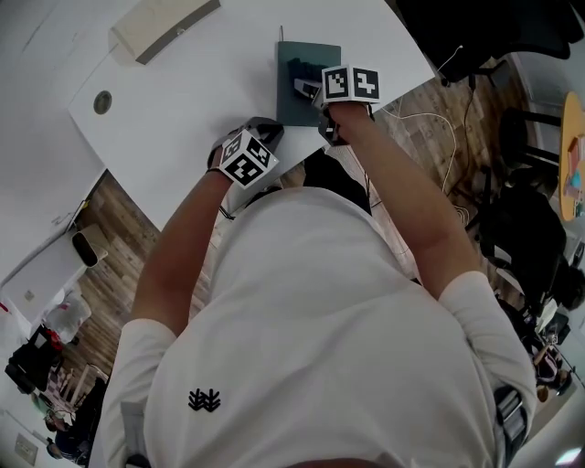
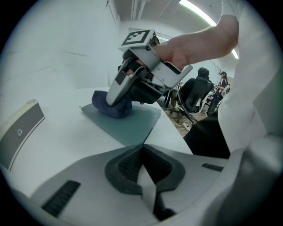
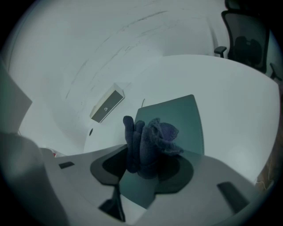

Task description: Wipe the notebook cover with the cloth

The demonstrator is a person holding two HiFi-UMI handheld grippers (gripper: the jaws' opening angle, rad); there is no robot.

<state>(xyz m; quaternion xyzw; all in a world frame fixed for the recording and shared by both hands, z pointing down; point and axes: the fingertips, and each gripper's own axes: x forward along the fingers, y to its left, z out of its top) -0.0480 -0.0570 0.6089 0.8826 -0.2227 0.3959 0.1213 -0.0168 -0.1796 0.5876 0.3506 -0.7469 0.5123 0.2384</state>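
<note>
A dark green notebook (image 1: 294, 108) lies flat near the white table's (image 1: 183, 119) right edge. My right gripper (image 1: 309, 89) is over it, shut on a bunched dark blue cloth (image 3: 148, 141) that presses on the notebook cover (image 3: 179, 117). In the left gripper view the cloth (image 2: 111, 107) sits on the notebook's (image 2: 128, 126) far end under the right gripper (image 2: 121, 95). My left gripper (image 1: 262, 130) rests on the table just left of the notebook. Its jaws (image 2: 142, 154) are shut with nothing between them.
A beige rectangular box (image 1: 164, 26) lies at the table's far side, seen too as the box (image 3: 107, 106) beyond the notebook. A round grey disc (image 1: 102, 101) is set in the tabletop. Office chairs (image 1: 521, 210) and cables (image 1: 430, 119) occupy the wood floor at right.
</note>
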